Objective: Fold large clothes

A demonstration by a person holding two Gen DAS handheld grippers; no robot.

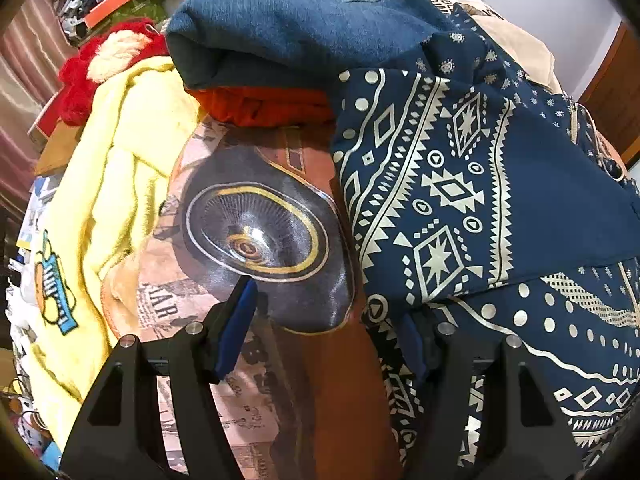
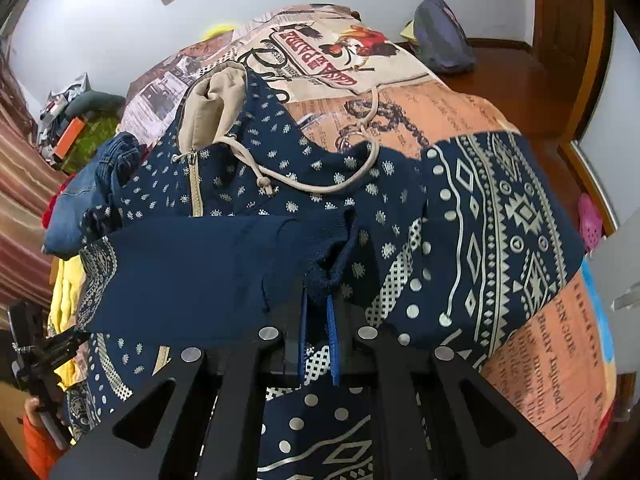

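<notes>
Pinched on the hoodie's ribbed cuff (image 2: 326,280), the right gripper (image 2: 318,336) draws the sleeve across the patterned navy hoodie (image 2: 500,216) spread on the bed, while the left gripper (image 1: 324,332) hovers spread at its left edge, probably next to lay the sleeve flat.

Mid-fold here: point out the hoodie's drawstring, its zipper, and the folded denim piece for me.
Drawstring (image 2: 362,174): right wrist view, on the cord's loop across the navy fabric.
Zipper (image 2: 195,188): right wrist view, on the beige tape below the pull.
Folded denim piece (image 1: 304,24): left wrist view, on its top face.
</notes>
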